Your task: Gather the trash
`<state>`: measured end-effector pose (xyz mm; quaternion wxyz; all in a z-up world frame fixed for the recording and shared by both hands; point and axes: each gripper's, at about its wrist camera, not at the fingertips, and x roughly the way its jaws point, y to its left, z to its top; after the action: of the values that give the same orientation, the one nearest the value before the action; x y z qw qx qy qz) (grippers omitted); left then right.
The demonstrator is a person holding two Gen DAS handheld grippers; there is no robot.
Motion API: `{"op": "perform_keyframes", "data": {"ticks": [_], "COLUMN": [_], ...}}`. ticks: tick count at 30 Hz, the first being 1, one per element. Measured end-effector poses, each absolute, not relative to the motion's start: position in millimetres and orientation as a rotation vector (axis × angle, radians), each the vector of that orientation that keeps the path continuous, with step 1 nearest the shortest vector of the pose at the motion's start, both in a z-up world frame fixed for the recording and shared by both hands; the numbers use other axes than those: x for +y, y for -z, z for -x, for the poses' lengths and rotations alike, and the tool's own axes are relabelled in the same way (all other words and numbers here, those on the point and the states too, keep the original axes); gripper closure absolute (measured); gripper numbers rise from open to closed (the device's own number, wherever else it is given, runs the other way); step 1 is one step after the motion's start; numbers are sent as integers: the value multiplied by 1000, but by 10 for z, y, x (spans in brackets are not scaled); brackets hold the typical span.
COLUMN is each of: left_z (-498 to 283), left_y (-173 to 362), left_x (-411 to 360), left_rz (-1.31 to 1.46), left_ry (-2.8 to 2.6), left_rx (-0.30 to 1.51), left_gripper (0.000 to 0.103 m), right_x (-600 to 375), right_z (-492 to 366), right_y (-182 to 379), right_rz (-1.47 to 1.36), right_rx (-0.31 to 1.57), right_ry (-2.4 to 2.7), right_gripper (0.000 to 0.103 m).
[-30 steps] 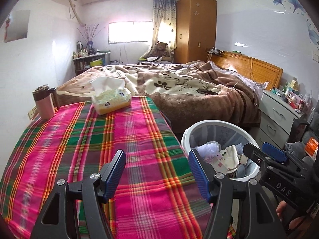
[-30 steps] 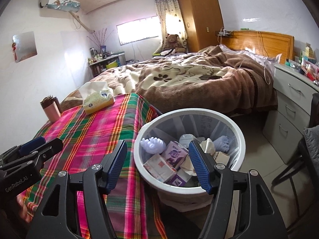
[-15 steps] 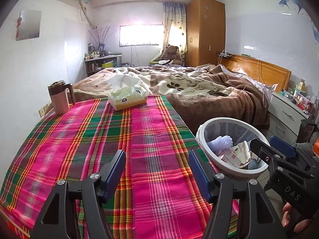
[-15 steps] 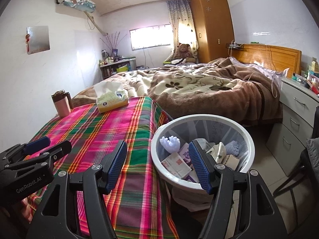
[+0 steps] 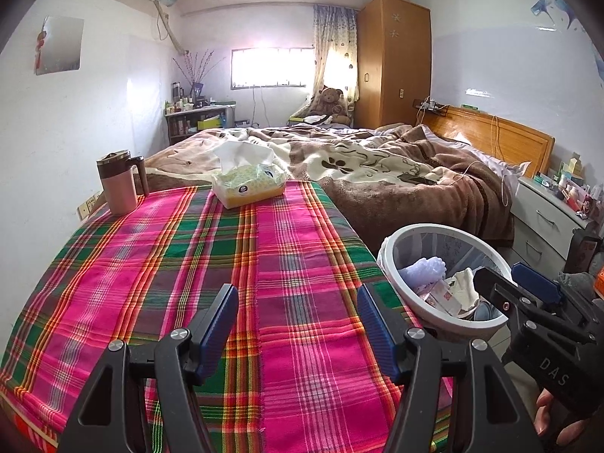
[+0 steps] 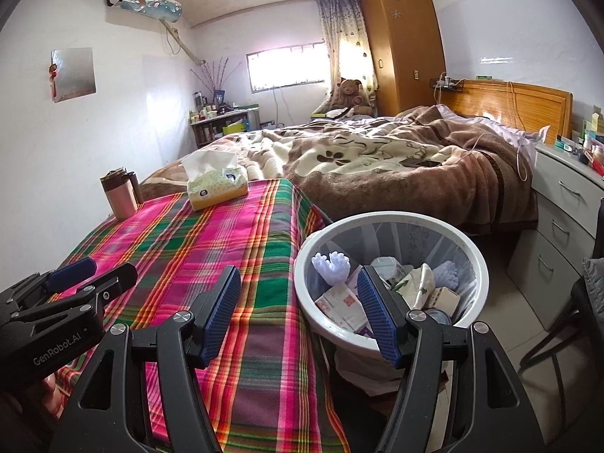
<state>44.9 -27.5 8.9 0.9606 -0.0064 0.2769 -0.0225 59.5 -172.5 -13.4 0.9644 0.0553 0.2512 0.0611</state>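
Both my views have pulled back and tilted up since a second ago: more of the plaid cloth shows now, and the tissue pack and mug sit lower and further into frame. Bin contents unchanged.

My left gripper (image 5: 296, 324) hangs over the plaid tablecloth (image 5: 158, 264), jaws roughly half spread, nothing between the blue pads (image 5: 219, 321), only cloth behind them. My right gripper (image 6: 298, 313) straddles the table edge, jaws wide apart and empty; its right pad overlaps the bin in view, but I can't tell if it touches. Each gripper shows in the other's view: the right one at the right edge (image 5: 528, 294), the left one at lower left (image 6: 87, 275).

White trash bin (image 6: 475, 260) stands on the floor just beside the table's right edge, between table and bed (image 6: 377, 166). Trash is already in it: a pale lilac knobbly piece (image 6: 332, 268), a small red-and-white carton (image 6: 339, 302), crumpled paper wrappers (image 6: 415, 283), other bits too jumbled to name.

On the table's far end: a yellow tissue pack (image 5: 247, 185) with a tissue sticking up, and a pink lidded mug (image 5: 119, 181) near the left wall, well apart from both grippers. I see no loose trash on the cloth.

A white nightstand (image 6: 566, 207) sits right of the bed. Fingers (image 5: 547, 415) show under the right gripper.
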Motion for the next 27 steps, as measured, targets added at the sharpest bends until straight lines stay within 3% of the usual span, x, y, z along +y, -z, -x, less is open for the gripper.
{"op": "perform_keyframes", "data": {"ticks": [27], "left_z": [-453], "left_y": [-98], "left_x": [-256], "left_rz": [15], "left_ry": [43], "left_rx": [560], "left_gripper": [38], "right_x": [-1716], "right_z": [-588], "right_y": [140], "right_rz": [-119], "right_rx": [509], "right_ry": [-116], "right_gripper": [37]}}
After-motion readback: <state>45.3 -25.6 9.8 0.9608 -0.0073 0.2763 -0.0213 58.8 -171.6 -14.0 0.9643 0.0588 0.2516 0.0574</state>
